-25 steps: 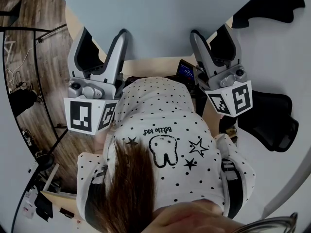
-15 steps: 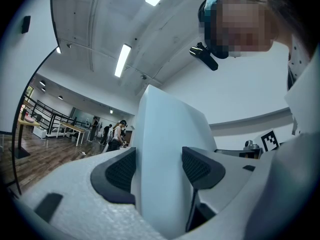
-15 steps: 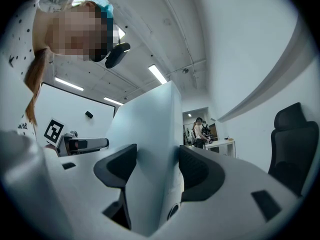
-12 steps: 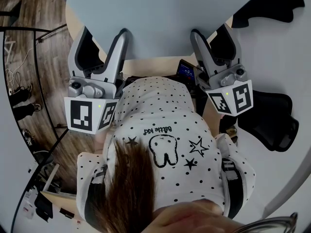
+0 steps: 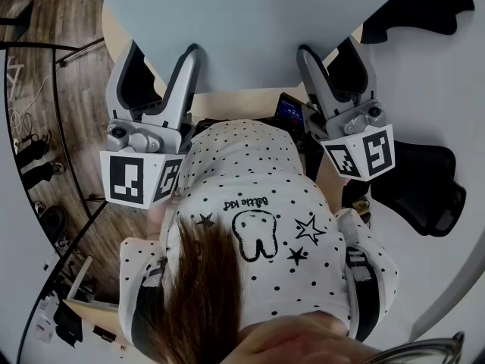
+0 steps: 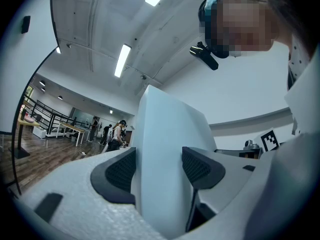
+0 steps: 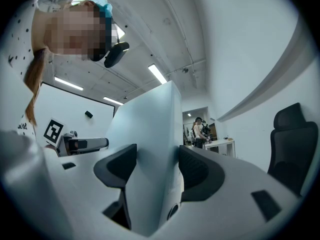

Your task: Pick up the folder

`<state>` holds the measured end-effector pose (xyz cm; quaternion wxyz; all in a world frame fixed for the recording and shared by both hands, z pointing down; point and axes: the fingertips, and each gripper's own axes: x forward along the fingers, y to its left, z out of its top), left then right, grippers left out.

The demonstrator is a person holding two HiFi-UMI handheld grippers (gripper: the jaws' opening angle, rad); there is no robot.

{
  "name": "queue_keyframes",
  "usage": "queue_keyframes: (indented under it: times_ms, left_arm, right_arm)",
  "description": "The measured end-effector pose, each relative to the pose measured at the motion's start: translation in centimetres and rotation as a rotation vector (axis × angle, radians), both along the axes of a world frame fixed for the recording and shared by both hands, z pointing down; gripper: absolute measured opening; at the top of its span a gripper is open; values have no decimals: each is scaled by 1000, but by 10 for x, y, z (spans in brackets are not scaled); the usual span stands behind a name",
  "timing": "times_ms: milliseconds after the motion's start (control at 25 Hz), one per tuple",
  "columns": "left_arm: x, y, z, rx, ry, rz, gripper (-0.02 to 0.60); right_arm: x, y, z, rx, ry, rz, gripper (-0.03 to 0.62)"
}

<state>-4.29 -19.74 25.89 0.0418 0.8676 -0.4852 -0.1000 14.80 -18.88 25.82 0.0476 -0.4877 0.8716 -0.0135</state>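
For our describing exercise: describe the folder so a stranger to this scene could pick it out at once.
Start at the dotted shirt in the head view; above it rise the left gripper and right gripper. The folder is the big pale blue sheet clamped in both, plain where their cubes bear black squares.

Light wood counter (image 5: 236, 100) is mostly covered; only a strip at its near edge and a bit of its left edge show. A dark device with a lit blue screen (image 5: 289, 112) sits by the near edge, right part. Brown plank floor (image 5: 53, 89) lies left of the counter.
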Motion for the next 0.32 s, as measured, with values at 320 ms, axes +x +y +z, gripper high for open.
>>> queue_keyframes:
  times_ms: [320]
  left_arm:
    - [-1,0,1,-3,0,-3,288]
  right_arm:
    - [-1,1,1,-5,-3,-1,267]
